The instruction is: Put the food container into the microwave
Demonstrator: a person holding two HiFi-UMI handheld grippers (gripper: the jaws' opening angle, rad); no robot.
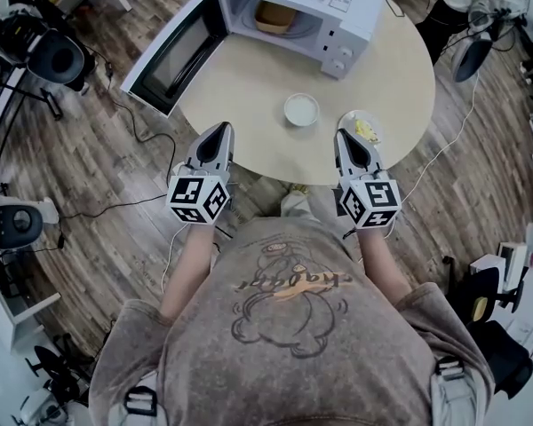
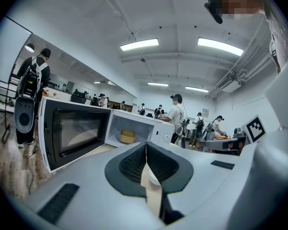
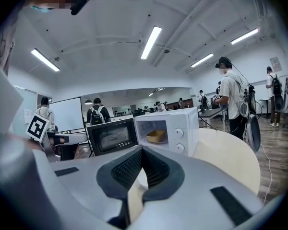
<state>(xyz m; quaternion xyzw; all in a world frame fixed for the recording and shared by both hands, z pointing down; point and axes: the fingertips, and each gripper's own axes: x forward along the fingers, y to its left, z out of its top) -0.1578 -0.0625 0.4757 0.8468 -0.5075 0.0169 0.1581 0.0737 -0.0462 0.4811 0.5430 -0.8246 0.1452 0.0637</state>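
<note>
Two empty tools, left tool (image 1: pixel 219 131) and right tool (image 1: pixel 347 137), jaws together.

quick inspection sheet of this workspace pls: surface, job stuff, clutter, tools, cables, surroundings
surface: round beige table
job's things: microwave open; food container already inside
clutter: white bowl, plate with yellow food, near the front edge
grippers: left tool and right tool shut, empty, at the table's near edge
cables: black cable on floor left, white cable right
surroundings: wood floor, people behind
</note>
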